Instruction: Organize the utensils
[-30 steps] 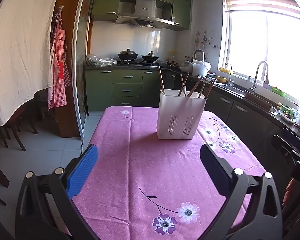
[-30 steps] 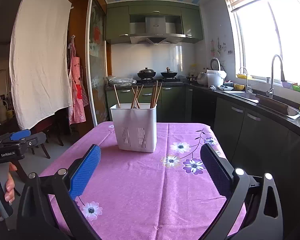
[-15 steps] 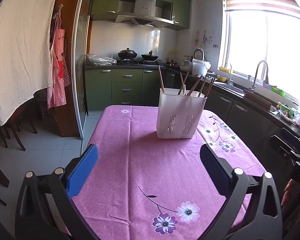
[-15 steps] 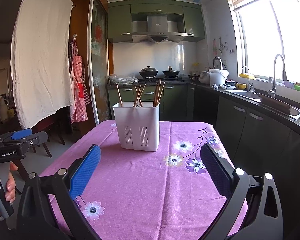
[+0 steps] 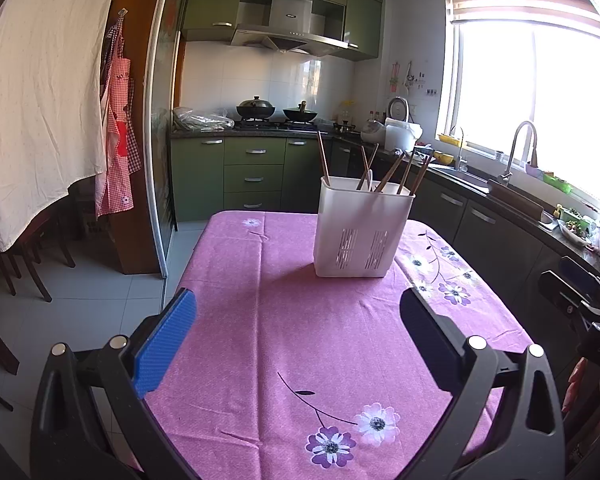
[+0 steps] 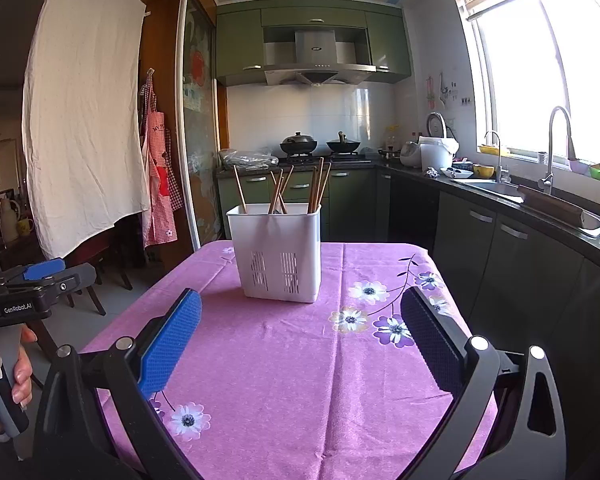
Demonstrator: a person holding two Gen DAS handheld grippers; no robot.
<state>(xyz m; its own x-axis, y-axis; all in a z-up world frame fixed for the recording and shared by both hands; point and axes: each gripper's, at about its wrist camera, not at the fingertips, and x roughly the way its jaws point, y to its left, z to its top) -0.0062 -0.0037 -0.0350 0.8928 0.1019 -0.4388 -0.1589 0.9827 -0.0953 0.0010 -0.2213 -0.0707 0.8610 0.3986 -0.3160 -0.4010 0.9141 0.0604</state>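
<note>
utensils: wooden chopsticks, standing upright and leaning loosely in one white slotted holder.

left gripper: fingers spread wide, nothing between them, held above the near end of the table, well short of the holder. right gripper: likewise wide and empty, also well short of the holder, which sits ahead and a little left of its centre line. a hand grips the left tool's handle at the edge of the right view.

holder: on the pink flowered tablecloth, toward the far end of the table. no loose utensil shows on the cloth near it.

state of task: chopsticks already sit in the holder; this fits either sorting finished or sticks yet to be regrouped inside it. the pictures cannot settle which.

handling note: any grasp would do best taken on a single stick near its top, closing gently; the holder looks light and could tip or slide.

count: holder, one; chopsticks, about seven tips visible, exact number uncertain where they cross; grippers, two.
</note>
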